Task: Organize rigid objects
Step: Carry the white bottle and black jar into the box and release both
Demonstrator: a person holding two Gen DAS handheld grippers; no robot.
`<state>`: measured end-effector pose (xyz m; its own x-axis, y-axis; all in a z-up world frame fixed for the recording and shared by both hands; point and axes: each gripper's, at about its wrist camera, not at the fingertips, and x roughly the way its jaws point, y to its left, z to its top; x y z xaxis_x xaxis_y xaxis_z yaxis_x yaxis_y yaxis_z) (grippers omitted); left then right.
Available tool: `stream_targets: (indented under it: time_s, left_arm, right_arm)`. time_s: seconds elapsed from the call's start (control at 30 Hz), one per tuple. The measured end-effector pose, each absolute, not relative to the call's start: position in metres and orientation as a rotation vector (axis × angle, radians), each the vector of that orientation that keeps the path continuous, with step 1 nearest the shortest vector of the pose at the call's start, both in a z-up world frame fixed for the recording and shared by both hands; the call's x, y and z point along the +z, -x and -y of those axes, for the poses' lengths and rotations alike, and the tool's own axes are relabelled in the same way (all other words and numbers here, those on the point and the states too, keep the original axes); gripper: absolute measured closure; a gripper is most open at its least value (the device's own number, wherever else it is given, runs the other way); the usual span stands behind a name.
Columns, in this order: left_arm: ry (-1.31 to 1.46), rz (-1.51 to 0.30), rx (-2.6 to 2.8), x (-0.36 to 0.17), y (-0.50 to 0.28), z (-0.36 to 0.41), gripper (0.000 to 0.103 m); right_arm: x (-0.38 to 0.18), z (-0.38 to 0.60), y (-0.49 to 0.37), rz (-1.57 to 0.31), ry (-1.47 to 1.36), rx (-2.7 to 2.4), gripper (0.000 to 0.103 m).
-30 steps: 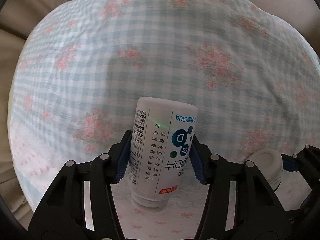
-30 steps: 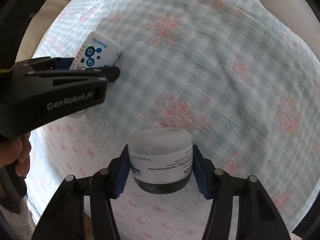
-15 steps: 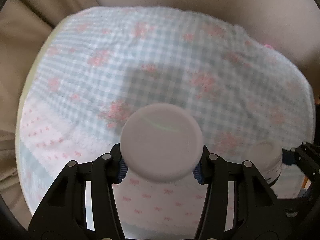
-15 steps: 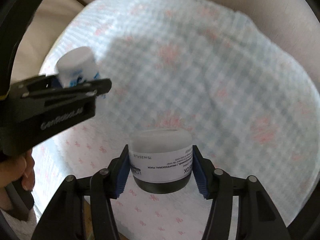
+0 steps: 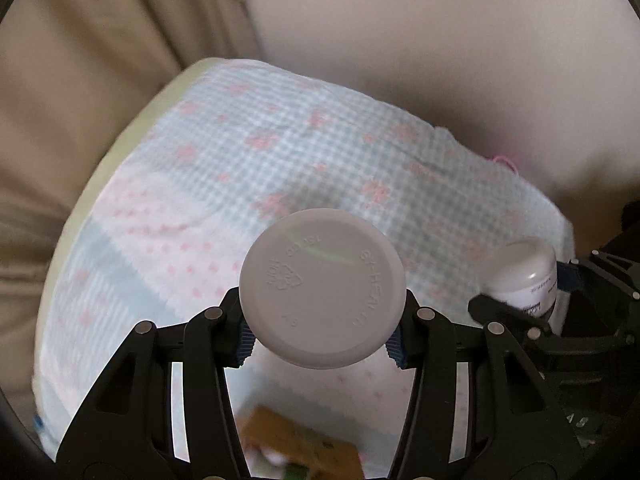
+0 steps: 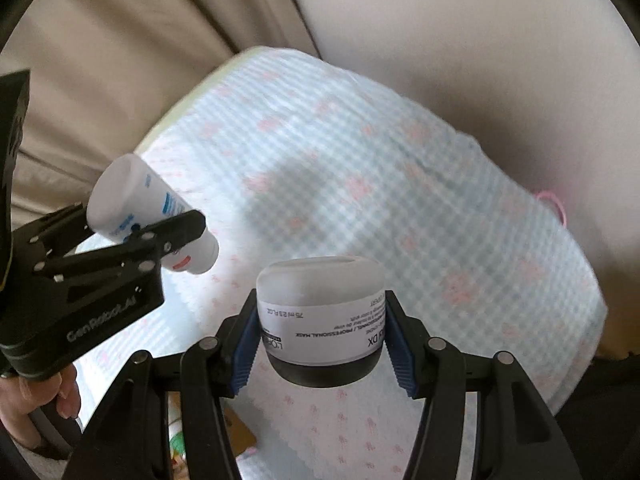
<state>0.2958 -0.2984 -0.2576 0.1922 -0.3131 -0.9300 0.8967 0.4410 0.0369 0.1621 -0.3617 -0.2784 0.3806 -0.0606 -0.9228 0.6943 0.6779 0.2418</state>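
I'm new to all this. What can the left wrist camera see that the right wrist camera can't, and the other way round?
Only the left wrist view shows the round end of the white bottle, with raised lettering. Only the right wrist view shows that bottle's printed side, the jar's label and dark end, and the person's hand. Both show the left gripper, the right gripper, each clamped on its item, and the checked floral cloth.
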Motion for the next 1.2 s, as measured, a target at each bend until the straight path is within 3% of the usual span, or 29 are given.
stream_targets:
  time_s: [0.23, 0.57, 0.9, 1.2]
  left_arm:
    - [-0.559, -1.024, -0.864, -0.201, -0.282, 0.212, 0.056]
    - [-0.413, -0.987, -0.744, -0.154, -0.255, 0.057, 0.056]
    - [-0.338, -1.041, -0.61, -0.176, -0.239, -0.095, 0.056]
    - [-0.293, -1.122, -0.507, -0.227, -0.229, -0.169, 0.056]
  right_arm:
    - [-0.207, 0.31, -0.151, -1.037, -0.582, -0.445, 0.05]
    - [-0.154, 0.209, -0.152, -0.998, -0.438, -0.322, 0.05]
    - [-0.163, 0.094, -0.154, -1.032, -0.361, -0.198, 0.05]
    - [-0.201, 0.018, -0.167, -1.131, -0.294, -0.072, 0.05]
